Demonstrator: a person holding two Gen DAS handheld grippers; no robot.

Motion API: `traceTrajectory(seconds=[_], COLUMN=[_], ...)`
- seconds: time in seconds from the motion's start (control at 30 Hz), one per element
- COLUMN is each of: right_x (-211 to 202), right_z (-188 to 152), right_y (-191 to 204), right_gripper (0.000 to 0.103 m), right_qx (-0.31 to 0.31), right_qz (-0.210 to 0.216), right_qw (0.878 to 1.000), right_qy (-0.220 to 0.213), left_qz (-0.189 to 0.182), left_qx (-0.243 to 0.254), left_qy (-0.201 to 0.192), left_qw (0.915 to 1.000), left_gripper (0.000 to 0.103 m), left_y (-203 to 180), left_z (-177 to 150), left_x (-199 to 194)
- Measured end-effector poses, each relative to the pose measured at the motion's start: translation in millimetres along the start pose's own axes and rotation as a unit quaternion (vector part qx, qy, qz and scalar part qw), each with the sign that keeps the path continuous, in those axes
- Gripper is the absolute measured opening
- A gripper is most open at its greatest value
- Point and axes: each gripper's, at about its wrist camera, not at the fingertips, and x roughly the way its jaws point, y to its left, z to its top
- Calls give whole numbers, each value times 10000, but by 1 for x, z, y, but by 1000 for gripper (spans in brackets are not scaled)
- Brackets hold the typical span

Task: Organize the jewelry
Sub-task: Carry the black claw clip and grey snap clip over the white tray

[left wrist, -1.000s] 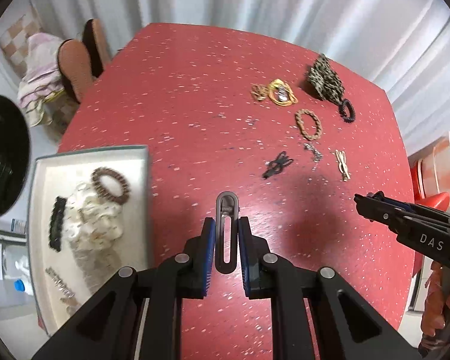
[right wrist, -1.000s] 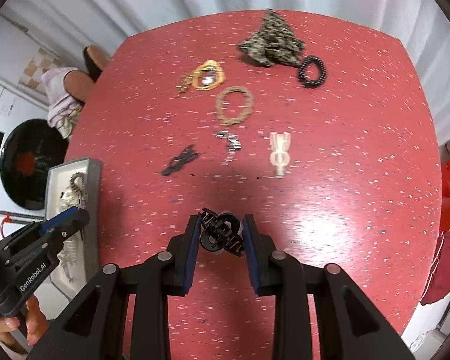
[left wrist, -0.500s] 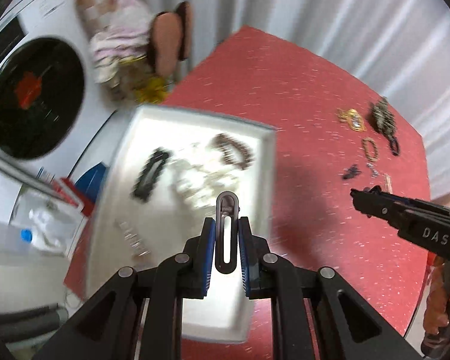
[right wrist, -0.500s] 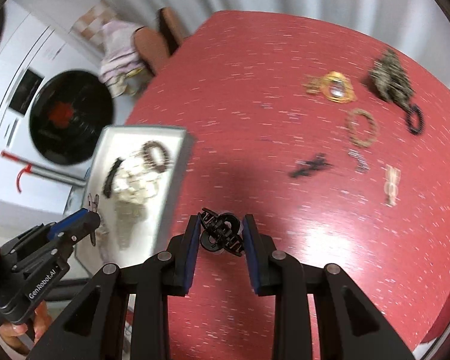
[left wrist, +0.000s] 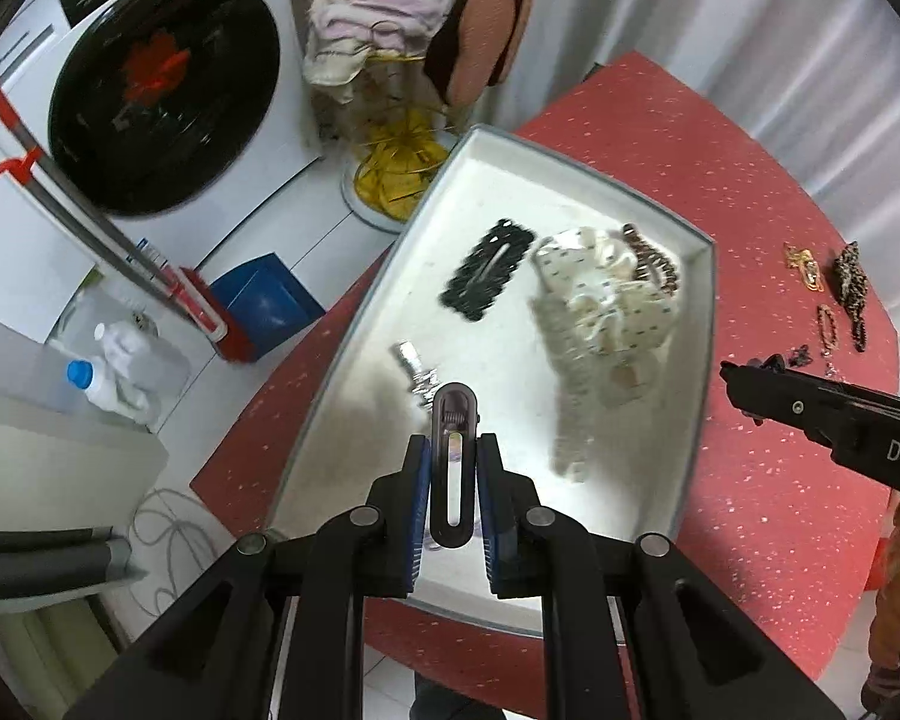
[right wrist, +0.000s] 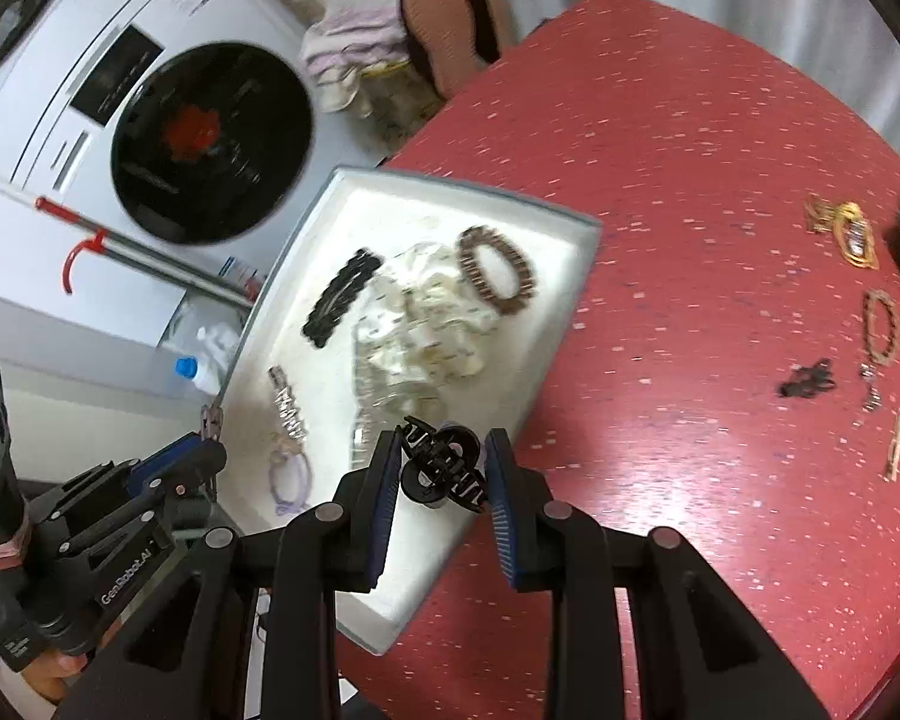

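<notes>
My left gripper [left wrist: 453, 486] is shut on a grey metal hair clip [left wrist: 453, 462] and holds it over the near part of the white tray [left wrist: 354, 324]. My right gripper [right wrist: 444, 468] is shut on a black claw clip [right wrist: 441, 468] above the tray's near right edge [right wrist: 576, 276]. In the tray lie a black barrette [left wrist: 489, 270], a cream scrunchie [left wrist: 600, 312], a brown bead bracelet [right wrist: 498, 270] and a silver clip [right wrist: 288, 402]. The right gripper's fingers show at the right of the left wrist view [left wrist: 810, 408].
Loose pieces lie on the red table [right wrist: 690, 180] at the far right: a gold piece [right wrist: 852, 234], a leopard scrunchie [left wrist: 849, 270], a tan bracelet [right wrist: 882, 324], a small black clip [right wrist: 807, 381], a beige clip [right wrist: 897, 444]. A washing machine [left wrist: 150, 90] and bottles [left wrist: 108, 384] stand left of the table.
Both grippers have swung left from the loose pieces on the table to over the tray, each still holding its clip.
</notes>
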Motion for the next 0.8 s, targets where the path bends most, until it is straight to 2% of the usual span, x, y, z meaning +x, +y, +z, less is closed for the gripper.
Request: traceTrajectory(seconds=[0.23, 0.47, 0.8], right_x=[31, 62, 87], right_z=[-6, -9, -4], right_y=[21, 27, 27], right_gripper=[31, 31, 31], right_qx=[-157, -171, -155], right_qz=[79, -32, -267], right_qw=[9991, 9977, 9968], right_qy=[375, 658, 737], left_qz=[3, 62, 126], left_qx=[-67, -109, -46], left_qy=[134, 215, 323], left_qw=[9999, 9997, 9994], left_gripper=[17, 17, 17], left_y=[10, 16, 19], left_z=[-9, -9, -11], left_x=[17, 33, 49])
